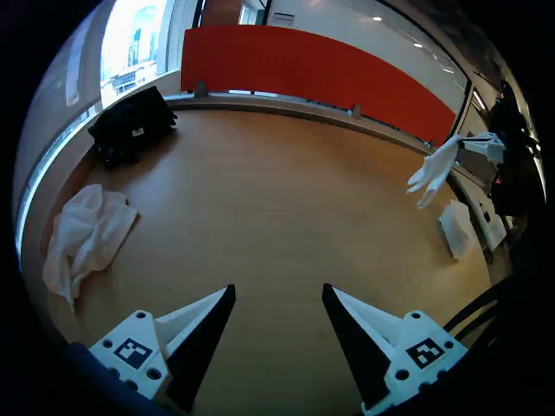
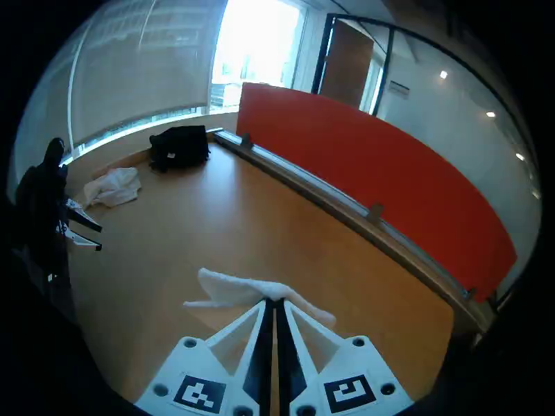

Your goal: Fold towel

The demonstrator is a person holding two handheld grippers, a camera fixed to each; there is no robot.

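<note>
towel, white, spreads just ahead of the right gripper, drooping to both sides of its tips above the wooden table. in the left gripper view, a crumpled white cloth lies far to the left of the left gripper, with a black bag beyond it. a red divider runs along the table's far edge. well off to the right the towel dangles from the right gripper, another white cloth on the table near it. the left gripper is spread wide over bare wood, gripping nothing. the right gripper is closed to a thin slit, both fingers pinching the towel.
</note>
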